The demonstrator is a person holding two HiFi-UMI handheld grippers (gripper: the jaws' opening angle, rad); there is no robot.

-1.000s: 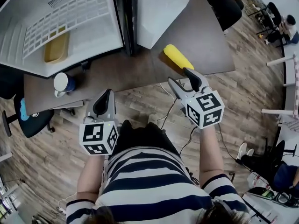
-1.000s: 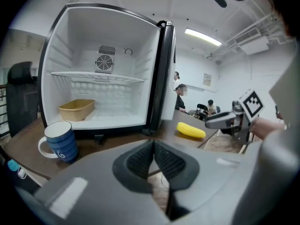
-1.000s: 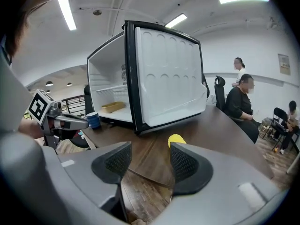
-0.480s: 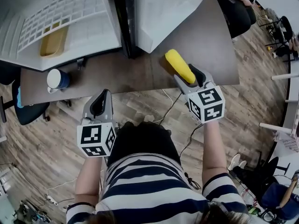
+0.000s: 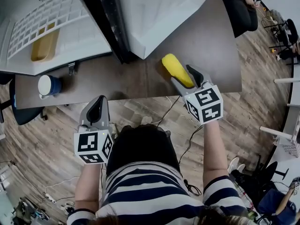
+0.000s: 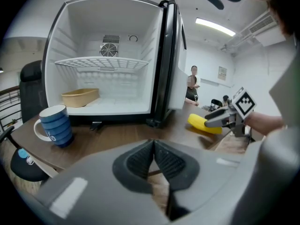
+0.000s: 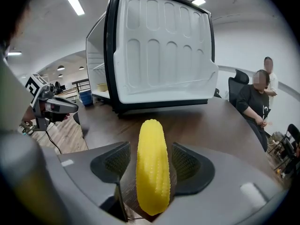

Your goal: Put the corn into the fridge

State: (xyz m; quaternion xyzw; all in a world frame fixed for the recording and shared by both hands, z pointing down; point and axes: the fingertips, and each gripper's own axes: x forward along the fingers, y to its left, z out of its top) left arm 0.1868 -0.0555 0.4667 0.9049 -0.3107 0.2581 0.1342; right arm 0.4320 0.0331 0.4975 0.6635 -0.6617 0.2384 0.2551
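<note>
The corn (image 5: pixel 176 69) lies on the desk (image 5: pixel 213 46) right of centre in the head view, just in front of the open fridge door (image 5: pixel 159 8), lengthwise between the jaws of the right hand-held gripper (image 5: pixel 182 76). That gripper is released. Its jaws have just been opening and stand either side of the corn with a gap at each pad (image 7: pixel 186 162), likely lined up to close on its middle.

The left hand-held gripper (image 5: pixel 97 108) is clenched on nothing. It hangs at lower left, off the desk's near edge, probably kept out of the way.

The fridge (image 5: pixel 70 32) gapes at upper left. A tan tray (image 5: pixel 44 46) sits under its wire shelf (image 6: pixel 101 63), and the bare floor beside the tray gives room for the corn. The way in runs leftward past the door's hinge edge. The mug (image 5: pixel 48 85) stands well left, near the desk edge and apart from that path.
</note>
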